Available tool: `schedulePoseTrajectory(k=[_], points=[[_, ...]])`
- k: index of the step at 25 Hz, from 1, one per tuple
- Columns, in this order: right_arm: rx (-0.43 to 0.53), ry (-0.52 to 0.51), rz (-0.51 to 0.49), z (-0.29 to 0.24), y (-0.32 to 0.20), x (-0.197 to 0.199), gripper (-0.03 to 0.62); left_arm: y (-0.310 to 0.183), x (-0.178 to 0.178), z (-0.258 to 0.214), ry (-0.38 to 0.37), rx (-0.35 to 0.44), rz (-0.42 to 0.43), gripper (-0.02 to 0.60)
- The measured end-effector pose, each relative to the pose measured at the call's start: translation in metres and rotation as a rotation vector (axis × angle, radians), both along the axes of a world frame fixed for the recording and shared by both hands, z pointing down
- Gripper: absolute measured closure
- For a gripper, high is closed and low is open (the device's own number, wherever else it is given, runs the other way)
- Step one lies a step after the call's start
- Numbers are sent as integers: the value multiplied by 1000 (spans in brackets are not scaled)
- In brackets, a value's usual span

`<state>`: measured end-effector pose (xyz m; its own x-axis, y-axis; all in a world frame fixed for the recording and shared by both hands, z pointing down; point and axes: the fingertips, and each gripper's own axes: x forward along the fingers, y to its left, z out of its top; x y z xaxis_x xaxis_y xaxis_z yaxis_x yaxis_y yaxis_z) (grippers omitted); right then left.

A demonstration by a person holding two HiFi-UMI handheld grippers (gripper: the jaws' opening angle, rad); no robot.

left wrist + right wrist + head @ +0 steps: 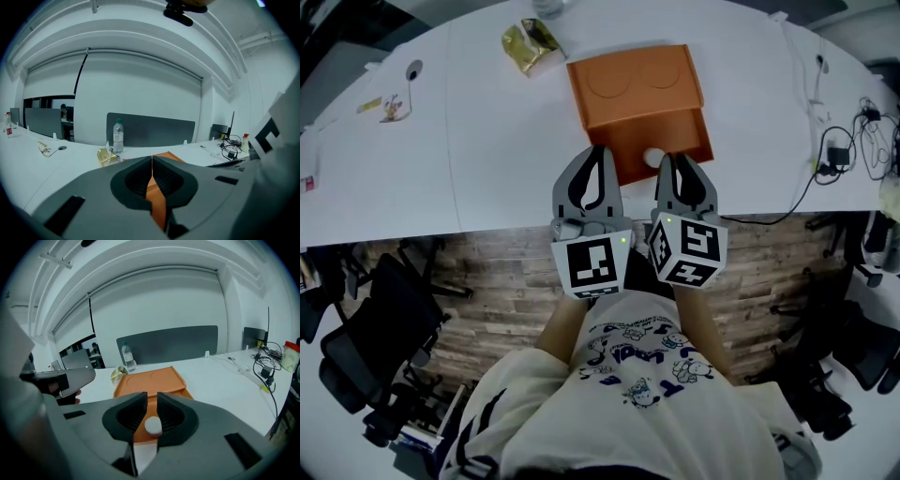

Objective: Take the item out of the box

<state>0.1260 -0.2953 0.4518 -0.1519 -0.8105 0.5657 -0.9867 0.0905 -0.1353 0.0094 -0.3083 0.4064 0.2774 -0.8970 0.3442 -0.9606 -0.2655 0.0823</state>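
Now, left tool: the left gripper (152, 161) has its grey jaws meeting at the tips with nothing between them. A sliver of orange shows through the gap lower down the pads.
Right tool: the right gripper (152, 399) sits just beside the left one, on its right. Its jaws are drawn almost together, leaving only a narrow slit, and they clamp nothing.
Task item: the small white round item (654, 157) lies in the near half of the box, just ahead of the right gripper's tips and slightly to their left. It shows through that gripper's slit and is not gripped.
Container: the flat orange box (684, 131) lies open straight ahead of both grippers, its tray nearer the tools and its lid folded back flat beyond.
Surface: the white table (487, 141) carries the box and stretches wide to either side of the tools.
Ahead and left: a crumpled gold wrapper (529, 45) lies past the box's far left corner, with a clear plastic water bottle (118, 136) upright just beside it.
Far right: black cables (839, 155) lie well apart from the right gripper.
Behind the tools: a person's white printed shirt (637, 375).
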Motion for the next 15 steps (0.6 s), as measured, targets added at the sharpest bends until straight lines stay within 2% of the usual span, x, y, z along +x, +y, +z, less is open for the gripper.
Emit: schedulePoseTrajectory(k=[10,13,15], points=[[-69,2,15,24,-10,-2,536,-17,-2,25,34,-55,-7,563],[-89,-11,15,31,-12,-4,493,-20,-2,33,28,-75,3,563],[-98,-15,14,35,-14,-5,487,-24,-2,36,43,-76,-5,563]])
